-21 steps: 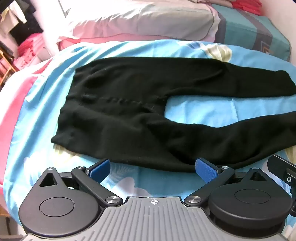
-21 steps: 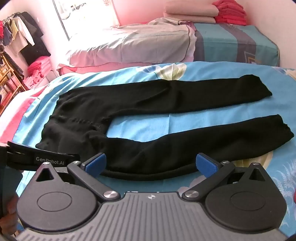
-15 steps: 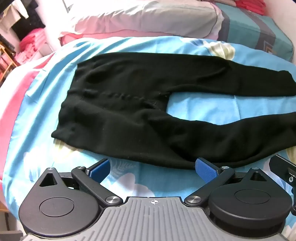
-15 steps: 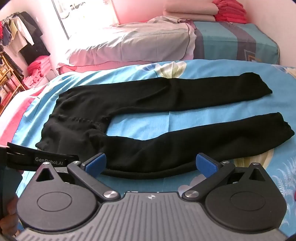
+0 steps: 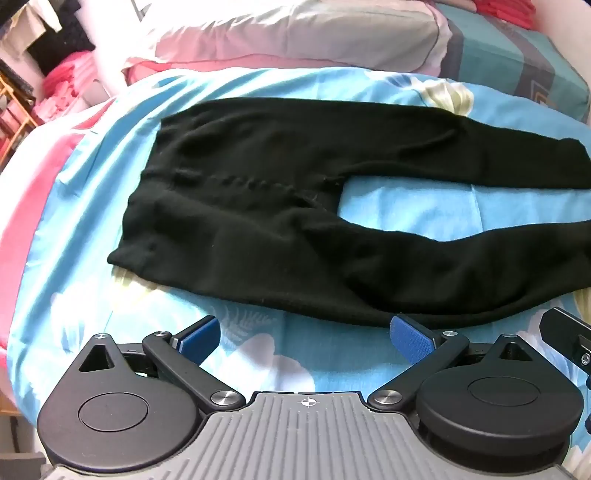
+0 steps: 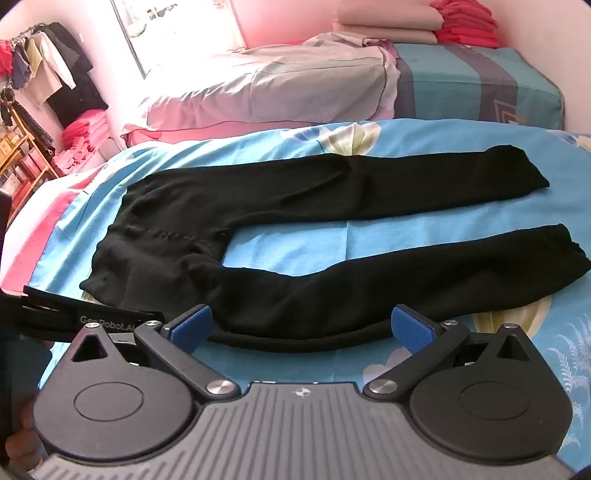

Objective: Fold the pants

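Observation:
Black pants (image 5: 280,221) lie flat on the blue floral bedsheet (image 5: 92,206), waistband to the left, two legs spread apart running right. In the right wrist view the pants (image 6: 295,258) show whole, both cuffs at the right. My left gripper (image 5: 304,338) is open and empty, hovering just in front of the near leg's lower edge, near the hip. My right gripper (image 6: 299,326) is open and empty, its blue pads either side of the near leg's front edge. The left gripper's body (image 6: 92,319) shows at the left of the right wrist view.
A second bed with a grey-pink quilt (image 6: 266,85) and a teal cover (image 6: 480,81) stands behind. Folded pink and red textiles (image 6: 424,22) are stacked at its far end. A clothes rack (image 6: 44,74) and shelves with red cloth (image 6: 85,136) stand at the left.
Both grippers have drawn back slightly from the pants and the left view has swung left, so the waistband sits nearer the middle. Pants lie unmoved. Both grippers stay open.

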Demonstrator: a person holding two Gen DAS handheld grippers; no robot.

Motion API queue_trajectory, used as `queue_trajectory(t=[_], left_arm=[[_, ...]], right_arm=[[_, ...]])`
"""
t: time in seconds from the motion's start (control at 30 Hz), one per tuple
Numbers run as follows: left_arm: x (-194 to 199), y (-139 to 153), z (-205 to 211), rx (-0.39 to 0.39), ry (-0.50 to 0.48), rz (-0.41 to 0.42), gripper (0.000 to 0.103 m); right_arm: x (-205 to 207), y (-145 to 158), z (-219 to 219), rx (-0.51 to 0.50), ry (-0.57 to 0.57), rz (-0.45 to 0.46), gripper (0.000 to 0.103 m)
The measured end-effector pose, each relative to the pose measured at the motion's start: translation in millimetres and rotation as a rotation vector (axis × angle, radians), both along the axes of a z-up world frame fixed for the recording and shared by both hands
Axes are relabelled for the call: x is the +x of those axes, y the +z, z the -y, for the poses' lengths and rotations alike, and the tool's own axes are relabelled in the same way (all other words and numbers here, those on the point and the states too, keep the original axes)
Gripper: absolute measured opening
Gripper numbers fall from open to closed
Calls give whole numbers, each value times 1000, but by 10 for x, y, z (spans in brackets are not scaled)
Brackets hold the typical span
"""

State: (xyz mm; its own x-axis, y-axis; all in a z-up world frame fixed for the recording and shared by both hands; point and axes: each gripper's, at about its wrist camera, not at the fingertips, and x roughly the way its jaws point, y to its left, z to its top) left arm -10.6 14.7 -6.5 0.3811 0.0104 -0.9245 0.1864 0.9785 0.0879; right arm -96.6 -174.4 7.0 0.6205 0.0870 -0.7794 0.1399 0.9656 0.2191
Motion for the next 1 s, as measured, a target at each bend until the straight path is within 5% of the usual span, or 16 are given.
queue_trajectory(t=[1.0], left_arm=[[21,74,-9,-6,13,14,103]], right_arm=[[5,45,-54,10,8,14,103]])
